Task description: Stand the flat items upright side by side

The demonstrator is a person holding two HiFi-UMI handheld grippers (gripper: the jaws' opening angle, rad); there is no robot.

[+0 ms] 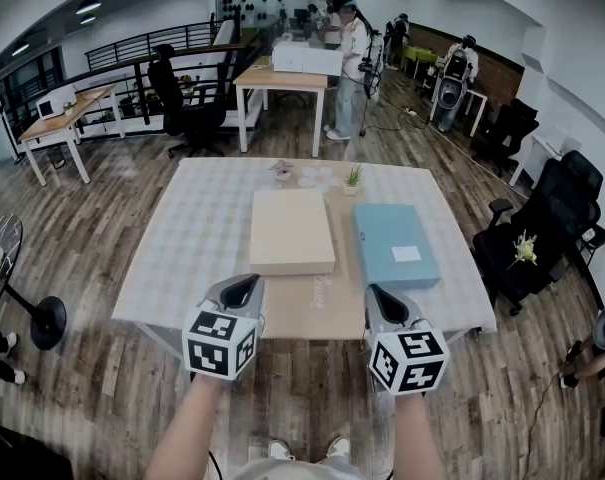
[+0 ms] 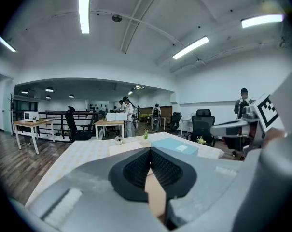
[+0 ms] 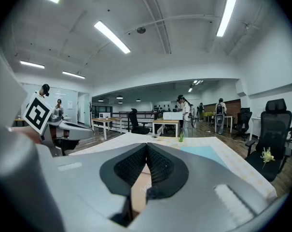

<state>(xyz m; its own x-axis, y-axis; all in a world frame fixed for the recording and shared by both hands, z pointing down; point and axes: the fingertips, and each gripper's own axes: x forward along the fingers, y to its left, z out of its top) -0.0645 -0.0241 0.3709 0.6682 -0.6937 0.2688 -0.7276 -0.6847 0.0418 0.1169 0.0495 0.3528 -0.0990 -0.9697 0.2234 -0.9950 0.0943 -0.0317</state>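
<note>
Beige box [image 1: 292, 230], blue box [image 1: 394, 243] (both flat)

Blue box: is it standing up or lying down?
Lying down. The blue box rests on its broad face on the table, white label facing up, beside the tan box.

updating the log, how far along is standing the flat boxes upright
Nothing looks done yet: the flat beige box and the flat light blue box both lie flat, side by side on the pale checked table. Nothing is in hand: the left gripper and right gripper hover at its near edge, jaws shut and empty. Left: stand both boxes upright together.
</note>
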